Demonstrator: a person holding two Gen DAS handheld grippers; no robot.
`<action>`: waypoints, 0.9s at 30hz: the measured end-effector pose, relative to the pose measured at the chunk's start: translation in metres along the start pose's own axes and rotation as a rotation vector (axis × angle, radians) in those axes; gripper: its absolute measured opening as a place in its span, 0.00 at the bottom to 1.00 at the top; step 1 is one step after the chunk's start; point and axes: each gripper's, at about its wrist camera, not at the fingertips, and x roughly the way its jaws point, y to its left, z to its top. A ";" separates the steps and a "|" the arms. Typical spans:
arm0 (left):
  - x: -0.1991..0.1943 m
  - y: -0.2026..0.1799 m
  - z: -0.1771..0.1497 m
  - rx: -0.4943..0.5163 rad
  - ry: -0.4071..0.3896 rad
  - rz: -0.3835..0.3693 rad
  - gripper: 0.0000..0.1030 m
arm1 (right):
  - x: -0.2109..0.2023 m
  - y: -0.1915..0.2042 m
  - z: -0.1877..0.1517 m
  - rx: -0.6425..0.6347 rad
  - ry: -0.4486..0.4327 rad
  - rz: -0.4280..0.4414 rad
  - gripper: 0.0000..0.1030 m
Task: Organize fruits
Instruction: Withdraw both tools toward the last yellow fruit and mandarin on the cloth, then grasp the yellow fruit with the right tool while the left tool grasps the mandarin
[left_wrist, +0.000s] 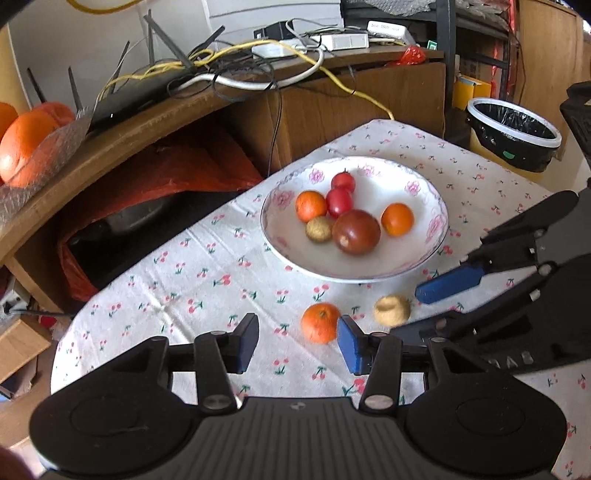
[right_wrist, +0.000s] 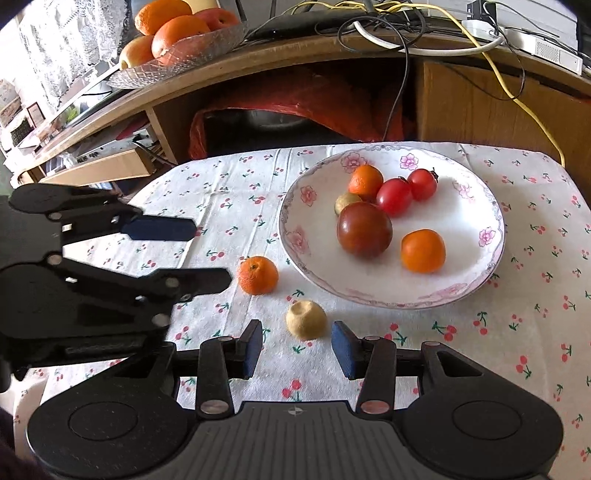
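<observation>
My right claw (right_wrist: 297, 349) is spread wide and empty, with the pale fruit (right_wrist: 306, 319) just ahead between its tips. My left claw (left_wrist: 297, 341), also spread, has the mandarin (left_wrist: 320, 322) by its right tip. Beyond sits the plate (right_wrist: 491, 236). I'd say the pickup comes next: advance, close gently.

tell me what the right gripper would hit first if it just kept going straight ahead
Probably the pale yellow fruit on the tablecloth: it sits just ahead of the open right gripper, roughly centred between the fingers. Beyond it comes the plate. Depth is hard to judge here.
</observation>
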 end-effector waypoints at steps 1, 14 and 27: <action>0.000 0.002 -0.001 -0.003 0.003 0.000 0.54 | 0.002 -0.001 0.001 0.000 -0.001 -0.001 0.37; 0.016 -0.004 0.005 -0.005 0.042 -0.039 0.54 | 0.007 -0.014 0.006 0.006 0.019 0.004 0.21; 0.048 -0.023 0.009 0.013 0.098 -0.047 0.52 | -0.009 -0.037 -0.002 0.054 0.049 0.006 0.22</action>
